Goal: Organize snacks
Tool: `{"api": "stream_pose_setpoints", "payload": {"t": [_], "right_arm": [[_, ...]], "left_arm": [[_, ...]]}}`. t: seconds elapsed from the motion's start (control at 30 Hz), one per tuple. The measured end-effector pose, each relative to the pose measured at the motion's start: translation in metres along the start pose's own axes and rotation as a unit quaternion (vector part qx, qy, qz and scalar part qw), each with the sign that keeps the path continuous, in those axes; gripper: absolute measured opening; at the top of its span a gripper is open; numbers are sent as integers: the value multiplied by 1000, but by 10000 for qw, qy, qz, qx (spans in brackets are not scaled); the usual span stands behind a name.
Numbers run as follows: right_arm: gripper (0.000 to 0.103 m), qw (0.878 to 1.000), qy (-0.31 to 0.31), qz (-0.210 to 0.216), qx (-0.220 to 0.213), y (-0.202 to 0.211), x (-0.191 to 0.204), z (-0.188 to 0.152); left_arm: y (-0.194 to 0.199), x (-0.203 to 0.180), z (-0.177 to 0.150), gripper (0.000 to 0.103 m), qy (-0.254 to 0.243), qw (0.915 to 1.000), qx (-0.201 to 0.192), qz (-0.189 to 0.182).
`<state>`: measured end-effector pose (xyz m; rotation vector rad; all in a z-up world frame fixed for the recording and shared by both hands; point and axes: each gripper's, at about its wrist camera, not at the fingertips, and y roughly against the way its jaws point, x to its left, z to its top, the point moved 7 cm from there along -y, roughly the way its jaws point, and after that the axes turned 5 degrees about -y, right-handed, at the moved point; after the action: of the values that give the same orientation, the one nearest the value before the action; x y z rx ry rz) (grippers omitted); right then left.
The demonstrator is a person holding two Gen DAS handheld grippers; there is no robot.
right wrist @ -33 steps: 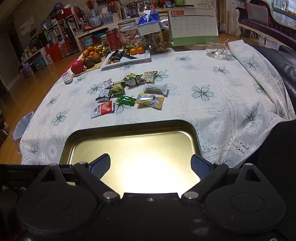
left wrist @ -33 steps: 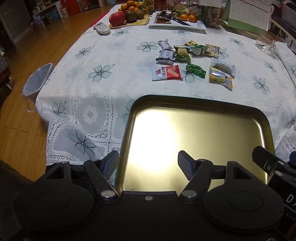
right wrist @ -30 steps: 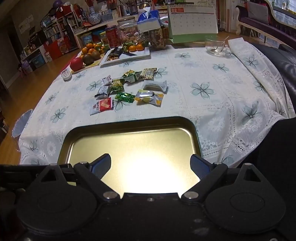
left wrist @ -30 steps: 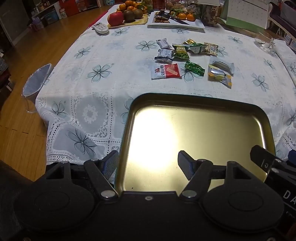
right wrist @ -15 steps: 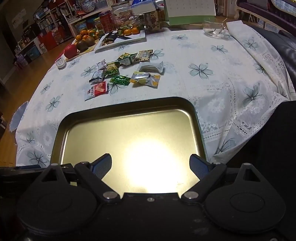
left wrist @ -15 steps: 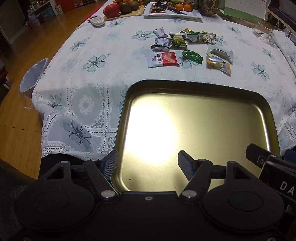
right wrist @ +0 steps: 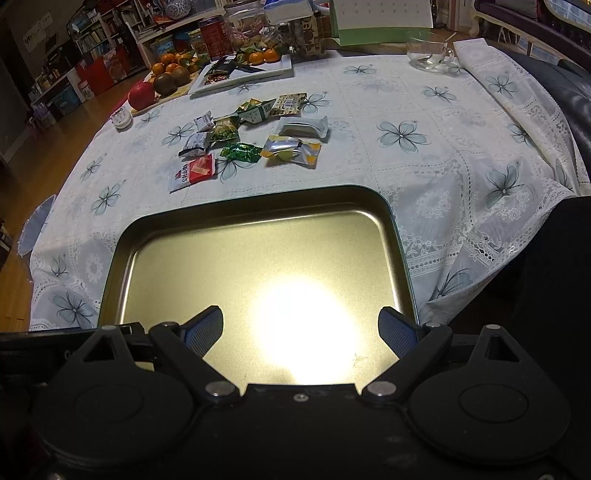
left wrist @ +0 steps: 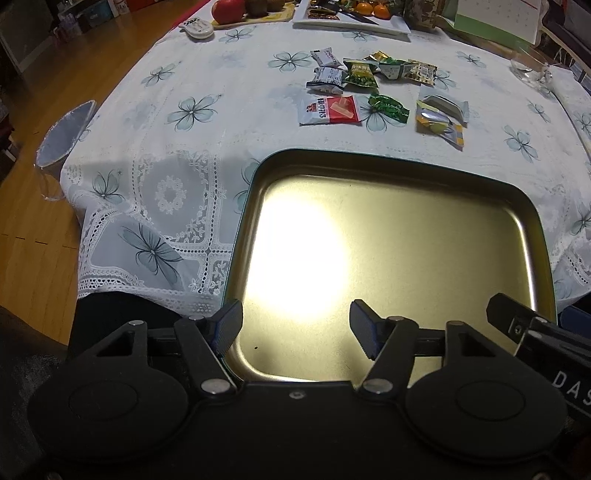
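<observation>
A shallow gold metal tray [left wrist: 532, 236] lies at the near edge of the table, also in the right wrist view [right wrist: 125, 236]; nothing is in it. Several wrapped snacks lie in a cluster beyond it: a red and white packet [left wrist: 330, 109] [right wrist: 193, 172], a green candy [left wrist: 388, 107] [right wrist: 242, 152], a silver and yellow packet [left wrist: 439, 126] [right wrist: 291, 148], a grey packet [left wrist: 445, 106] [right wrist: 303, 127]. My left gripper [left wrist: 295, 325] is open and empty over the tray's near left part. My right gripper [right wrist: 301, 328] is open and empty over the tray's near edge.
A white flowered tablecloth [left wrist: 192, 110] covers the table. At the far side stand a board with fruit [right wrist: 162, 79], a white plate [right wrist: 243, 72], jars, a calendar [right wrist: 380, 16] and a glass cup [right wrist: 428, 55]. A remote [left wrist: 197, 27] lies far left. Wooden floor lies to the left.
Both grippers have risen and tilted down over the tray, so the tray fills more of each view. Jaws stay open. Nothing on the table has moved.
</observation>
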<state>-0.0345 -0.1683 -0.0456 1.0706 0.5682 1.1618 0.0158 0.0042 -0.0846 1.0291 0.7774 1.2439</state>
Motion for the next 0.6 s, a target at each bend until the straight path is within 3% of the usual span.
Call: {"api": "stream_pose_setpoints", "payload": {"t": [0.1,0.6], "right_arm": [[96,10000,-1,-11,-2,-1,0,0],[96,10000,-4,-16,58,-4,1,-3]], "left_arm": [[-1,1,-1,61,44,10000,33,-18],[5,5,2,61,118,9997,-175,102]]}}
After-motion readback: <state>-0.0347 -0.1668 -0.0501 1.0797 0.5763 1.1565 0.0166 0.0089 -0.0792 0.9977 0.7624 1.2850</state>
